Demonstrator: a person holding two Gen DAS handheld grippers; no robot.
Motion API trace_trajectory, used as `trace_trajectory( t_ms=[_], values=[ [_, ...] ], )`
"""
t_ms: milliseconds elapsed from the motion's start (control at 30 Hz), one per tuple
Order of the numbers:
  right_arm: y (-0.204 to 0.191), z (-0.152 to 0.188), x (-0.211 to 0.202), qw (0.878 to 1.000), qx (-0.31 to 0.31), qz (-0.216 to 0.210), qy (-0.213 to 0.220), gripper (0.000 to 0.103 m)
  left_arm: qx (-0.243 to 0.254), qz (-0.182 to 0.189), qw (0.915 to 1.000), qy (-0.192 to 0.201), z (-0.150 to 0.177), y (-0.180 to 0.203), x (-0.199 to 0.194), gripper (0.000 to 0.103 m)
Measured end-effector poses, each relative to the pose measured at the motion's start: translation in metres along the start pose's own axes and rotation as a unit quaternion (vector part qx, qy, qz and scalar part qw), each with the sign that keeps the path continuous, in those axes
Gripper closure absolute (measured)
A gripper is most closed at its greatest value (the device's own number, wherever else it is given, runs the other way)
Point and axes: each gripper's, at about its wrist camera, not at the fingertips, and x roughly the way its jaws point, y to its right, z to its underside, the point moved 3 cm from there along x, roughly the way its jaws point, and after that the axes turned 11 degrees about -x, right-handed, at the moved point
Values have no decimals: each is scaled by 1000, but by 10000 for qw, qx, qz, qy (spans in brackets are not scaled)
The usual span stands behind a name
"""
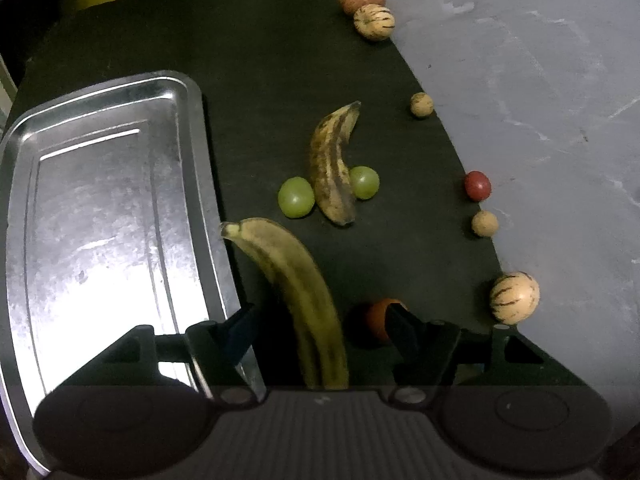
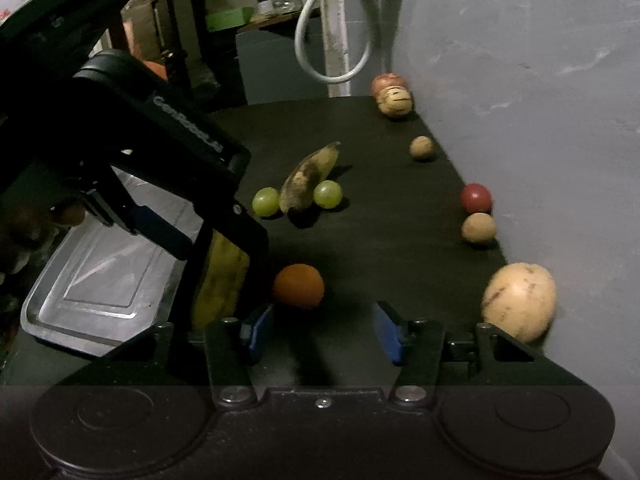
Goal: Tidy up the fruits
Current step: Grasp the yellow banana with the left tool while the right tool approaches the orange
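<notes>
Both grippers over the fruit, neither gripping yet

Left gripper (image 1: 316,332) jaws apart, banana (image 1: 296,292) between them untouched (tray (image 1: 192,92) just left). Right gripper (image 2: 324,330) jaws apart, orange (image 2: 298,286) just ahead, toward its left finger.

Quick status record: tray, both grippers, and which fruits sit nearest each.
tray: metal tray, nothing in it
left gripper: open, astride near banana, pads not touching
right gripper: open, just short of orange
mid-mat: spotted banana between two green grapes
</notes>
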Motion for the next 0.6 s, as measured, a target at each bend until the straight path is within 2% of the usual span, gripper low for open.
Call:
trace_trajectory(
  t_ms=[233, 433, 600],
  values=[
    [-3, 0, 10, 9999, -23, -140, -50, 52, -161, -6, 9999, -45, 1, -1, 11, 46],
    [-3, -3, 17, 9998, -60, -171, -30, 52, -408, -27, 9992, -21, -2, -5, 18, 46],
    [-2, -3, 21, 9998, -71, -177, -14, 58, -539, -46, 9985, 1, -3, -6, 21, 47]
  ],
)
